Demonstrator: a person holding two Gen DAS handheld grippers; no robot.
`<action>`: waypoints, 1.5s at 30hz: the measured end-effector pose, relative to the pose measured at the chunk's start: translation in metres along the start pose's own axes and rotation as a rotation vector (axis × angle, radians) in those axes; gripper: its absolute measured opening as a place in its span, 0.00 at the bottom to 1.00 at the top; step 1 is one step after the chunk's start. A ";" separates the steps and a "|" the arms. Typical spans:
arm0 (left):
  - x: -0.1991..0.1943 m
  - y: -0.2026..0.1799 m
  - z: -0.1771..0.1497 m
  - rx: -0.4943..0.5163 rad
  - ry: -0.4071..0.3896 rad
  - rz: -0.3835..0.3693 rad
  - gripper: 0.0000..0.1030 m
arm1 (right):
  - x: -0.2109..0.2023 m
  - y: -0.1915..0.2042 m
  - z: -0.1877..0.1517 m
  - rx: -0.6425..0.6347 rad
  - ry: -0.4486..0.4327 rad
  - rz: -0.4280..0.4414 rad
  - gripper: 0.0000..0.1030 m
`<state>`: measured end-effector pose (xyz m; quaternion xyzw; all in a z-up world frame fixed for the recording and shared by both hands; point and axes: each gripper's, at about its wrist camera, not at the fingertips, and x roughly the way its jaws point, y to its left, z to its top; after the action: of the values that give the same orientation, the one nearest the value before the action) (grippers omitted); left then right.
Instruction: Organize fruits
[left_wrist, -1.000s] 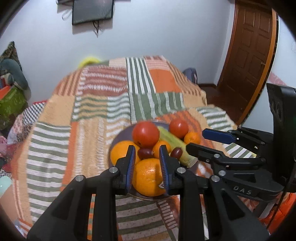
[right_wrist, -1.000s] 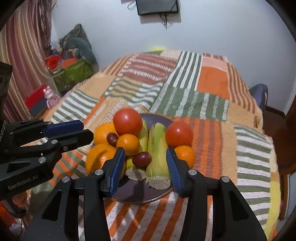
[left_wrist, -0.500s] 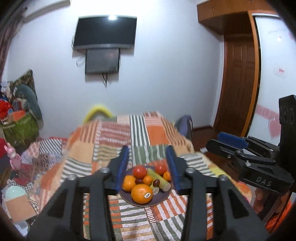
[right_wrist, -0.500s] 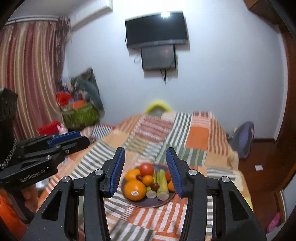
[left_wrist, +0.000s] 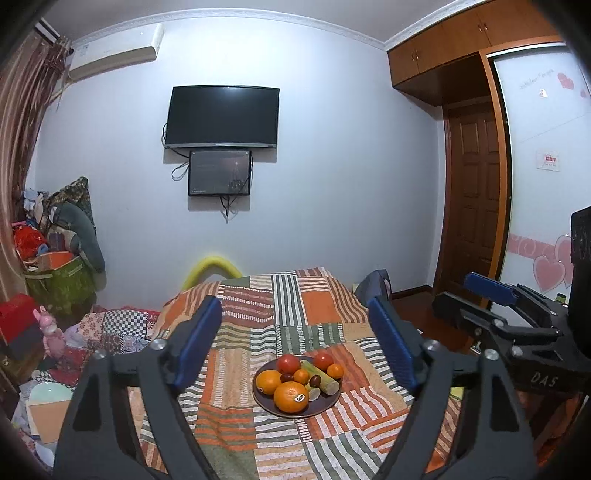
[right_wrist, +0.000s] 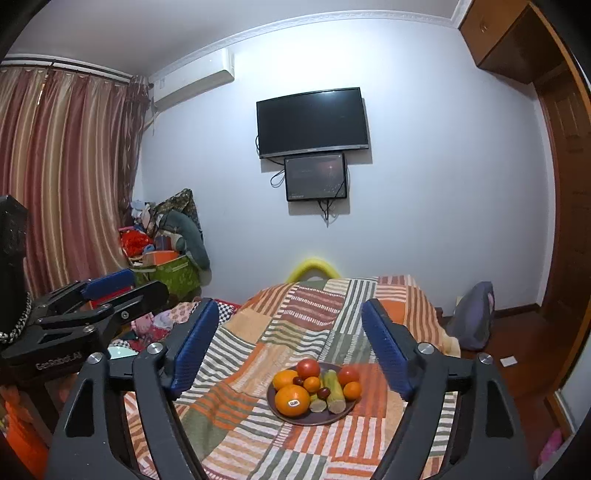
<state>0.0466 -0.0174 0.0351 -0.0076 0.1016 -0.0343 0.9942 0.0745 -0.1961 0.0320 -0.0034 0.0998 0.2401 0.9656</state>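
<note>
Both claws wide, empty: left gripper (left_wrist: 295, 350) and right gripper (right_wrist: 288, 350) well above the fruit plate (right_wrist: 295, 416); fruit piled there, looks organized.

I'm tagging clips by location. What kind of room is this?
Most likely a home bedroom: a bed under a patchwork blanket, a wall-mounted TV, and a built-in wardrobe.

You can read "DAS" on your right claw (left_wrist: 491, 291), seen from the left wrist. Your left claw (right_wrist: 125, 284) carries "GenRobot.AI" in the right wrist view. The orange's sticker is too small to read.
</note>
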 end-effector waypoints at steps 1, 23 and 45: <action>-0.001 0.000 0.000 0.002 -0.003 0.004 0.84 | 0.000 0.001 -0.001 -0.001 -0.004 -0.009 0.83; -0.012 0.001 -0.013 0.005 -0.005 0.025 0.99 | -0.021 0.005 -0.014 0.002 -0.027 -0.069 1.00; -0.007 0.003 -0.014 -0.015 0.006 0.018 1.00 | -0.029 0.002 -0.010 0.017 -0.041 -0.081 1.00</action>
<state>0.0372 -0.0144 0.0232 -0.0139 0.1050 -0.0245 0.9941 0.0463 -0.2085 0.0277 0.0055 0.0819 0.2000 0.9764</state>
